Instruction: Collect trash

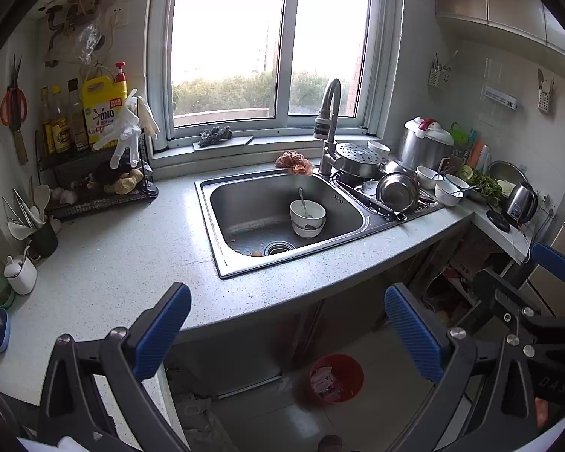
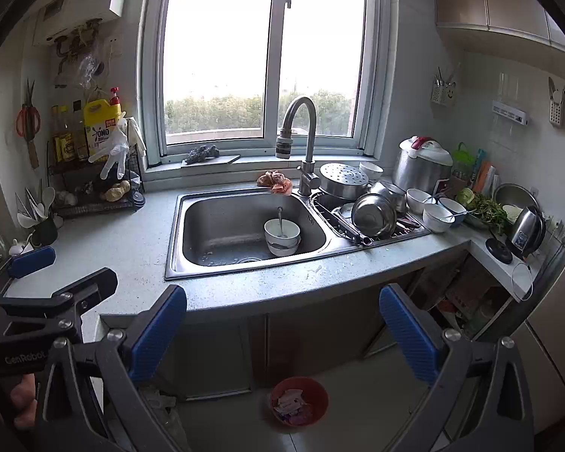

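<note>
Both claws hang over the counter's front edge with nothing in them: the left gripper (image 1: 288,335) has its blue pads spread wide at the bottom of the left wrist view, and the right gripper (image 2: 282,333) stands equally wide apart at the bottom of the right wrist view. The likeliest trash on the worktop is the crumpled orange-brown wad (image 1: 294,162), sitting at centre frame on the ledge behind the sink (image 1: 207,203), just left of the faucet (image 1: 329,128) base; whether it is a rag or wrappers I cannot tell. It looks soft, light and loosely bunched, so I judge it will squash under the pads rather than resist; a pinch across its raised middle should gather enough folds to lift it, while a hold on a loose edge risks it unfurling or leaving part behind. It may be damp from the tap, which would make it limp and a little heavier. A small brownish scrap (image 1: 256,253) lies on the basin floor beside the drain, lower centre; it seems slippery and too low for an easy pinch. The stacked bowls (image 1: 307,216) with a spoon stand nearby and are fragile, so any reach should keep apart from them. The red bin (image 1: 337,376) waits on the floor, bottom centre, already holding wrappers.
</note>
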`<state>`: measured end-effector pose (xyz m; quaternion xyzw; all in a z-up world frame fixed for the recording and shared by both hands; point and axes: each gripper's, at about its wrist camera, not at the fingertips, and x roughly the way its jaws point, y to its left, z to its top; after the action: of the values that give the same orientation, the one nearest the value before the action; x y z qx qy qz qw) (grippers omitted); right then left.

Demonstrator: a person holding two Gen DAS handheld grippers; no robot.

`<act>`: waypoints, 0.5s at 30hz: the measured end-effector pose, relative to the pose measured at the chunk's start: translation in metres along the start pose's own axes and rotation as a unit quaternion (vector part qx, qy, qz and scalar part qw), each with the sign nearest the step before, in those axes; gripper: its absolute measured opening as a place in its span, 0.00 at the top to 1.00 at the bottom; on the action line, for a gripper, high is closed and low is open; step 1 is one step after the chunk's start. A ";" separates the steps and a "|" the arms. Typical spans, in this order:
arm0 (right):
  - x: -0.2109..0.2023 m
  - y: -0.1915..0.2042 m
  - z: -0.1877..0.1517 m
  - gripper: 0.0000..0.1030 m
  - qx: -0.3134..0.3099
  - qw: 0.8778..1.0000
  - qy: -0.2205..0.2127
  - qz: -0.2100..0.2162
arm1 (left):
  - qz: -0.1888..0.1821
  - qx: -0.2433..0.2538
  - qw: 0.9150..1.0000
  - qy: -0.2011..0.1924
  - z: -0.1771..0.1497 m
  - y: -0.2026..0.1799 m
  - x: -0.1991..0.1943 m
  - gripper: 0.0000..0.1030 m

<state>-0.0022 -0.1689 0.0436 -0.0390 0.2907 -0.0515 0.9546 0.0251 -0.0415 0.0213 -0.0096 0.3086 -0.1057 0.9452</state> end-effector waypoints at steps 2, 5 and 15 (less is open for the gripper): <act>0.000 -0.001 0.000 0.00 0.000 1.000 0.001 0.001 | 0.000 0.000 1.000 0.002 0.000 0.000 0.000 0.00; 0.000 -0.003 -0.002 0.00 -0.003 1.000 0.005 0.003 | -0.003 0.003 1.000 0.004 -0.003 -0.001 0.000 0.00; -0.001 -0.011 -0.005 0.00 0.000 1.000 0.011 0.001 | -0.006 0.007 1.000 0.007 -0.006 -0.011 0.001 0.00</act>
<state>-0.0065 -0.1796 0.0412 -0.0377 0.3014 -0.0509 0.9514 0.0199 -0.0517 0.0167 -0.0040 0.3146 -0.1138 0.9424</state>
